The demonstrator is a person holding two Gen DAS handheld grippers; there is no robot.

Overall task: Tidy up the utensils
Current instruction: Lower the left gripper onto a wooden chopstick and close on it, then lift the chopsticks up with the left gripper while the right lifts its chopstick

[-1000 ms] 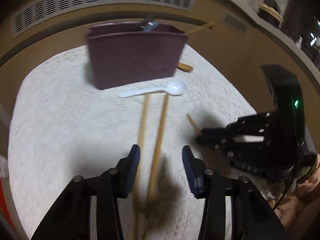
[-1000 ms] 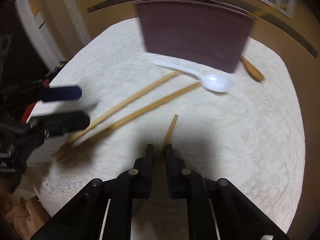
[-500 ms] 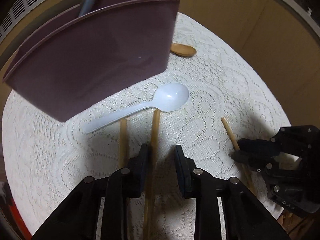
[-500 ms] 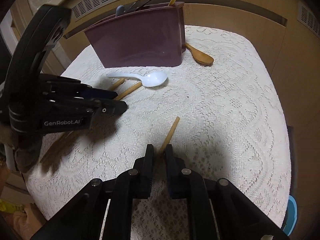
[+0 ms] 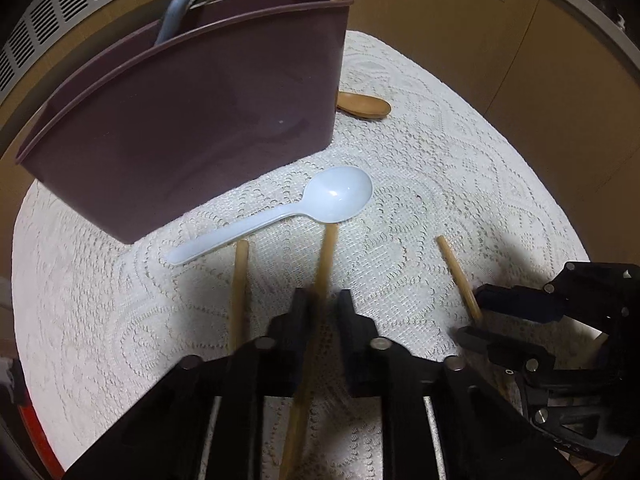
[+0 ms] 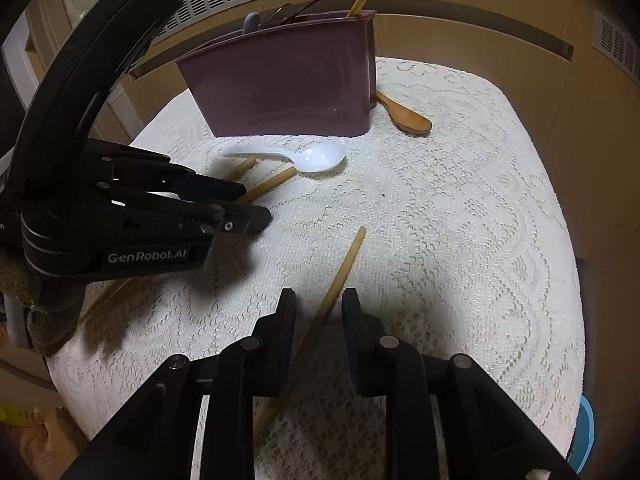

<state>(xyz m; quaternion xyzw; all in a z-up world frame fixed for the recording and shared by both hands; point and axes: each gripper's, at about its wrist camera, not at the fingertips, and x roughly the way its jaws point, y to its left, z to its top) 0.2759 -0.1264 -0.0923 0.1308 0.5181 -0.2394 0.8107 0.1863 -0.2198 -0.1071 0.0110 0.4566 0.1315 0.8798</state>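
— Chopsticks first: the left gripper (image 5: 323, 307) is pinching one chopstick (image 5: 326, 264), its jaws having just closed nearly all the way on it, tip touching the white plastic spoon (image 5: 280, 212) lying before the maroon utensil holder (image 5: 192, 120) near the far edge of the lace tablecloth (image 5: 460, 184).

— And the right gripper (image 6: 318, 308)?

— Its jaws have just been opening; they are standing slightly apart around a third chopstick (image 6: 344, 268), which is lying loose mid-cloth.

— Risks?

— Lifting could be dragging the spoon along, or nudging the neighbouring chopstick (image 5: 240, 280) — a single pinch point is letting the stick pivot.
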